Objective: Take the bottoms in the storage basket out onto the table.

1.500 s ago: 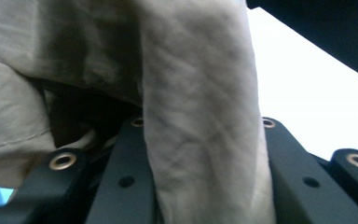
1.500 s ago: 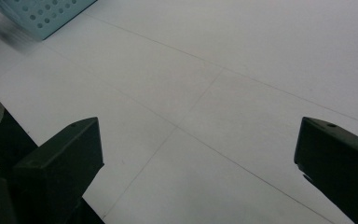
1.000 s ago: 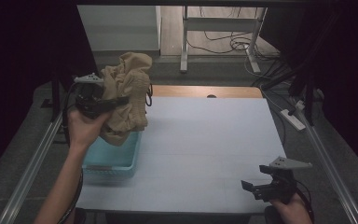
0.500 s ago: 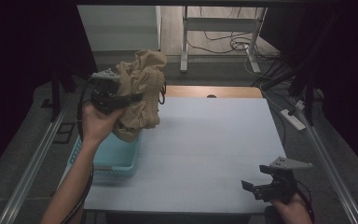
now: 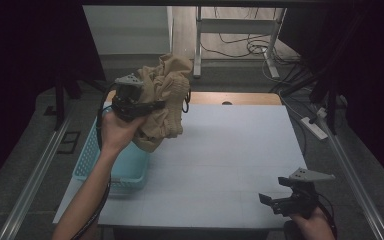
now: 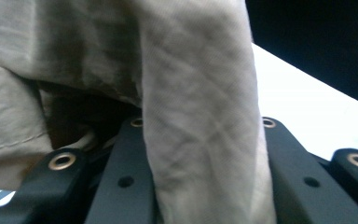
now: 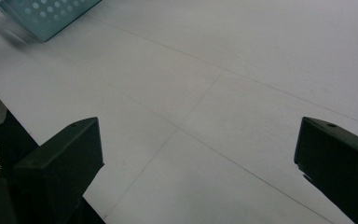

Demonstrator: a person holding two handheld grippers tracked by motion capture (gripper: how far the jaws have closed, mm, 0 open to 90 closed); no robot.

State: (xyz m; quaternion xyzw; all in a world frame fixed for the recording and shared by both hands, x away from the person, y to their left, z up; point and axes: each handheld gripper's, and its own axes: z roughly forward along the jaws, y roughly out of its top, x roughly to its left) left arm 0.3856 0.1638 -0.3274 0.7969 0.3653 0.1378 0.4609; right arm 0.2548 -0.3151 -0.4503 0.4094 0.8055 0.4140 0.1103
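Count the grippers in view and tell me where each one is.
2. The left gripper is raised over the table's far left, above the blue basket, shut on the tan cloth. The right gripper is open, low at the table's near right edge.

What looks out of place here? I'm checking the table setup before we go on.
Nothing is spilled or damaged. The tan cloth hangs bunched in the shut left gripper, above the teal basket at the table's left edge. The right gripper rests open.
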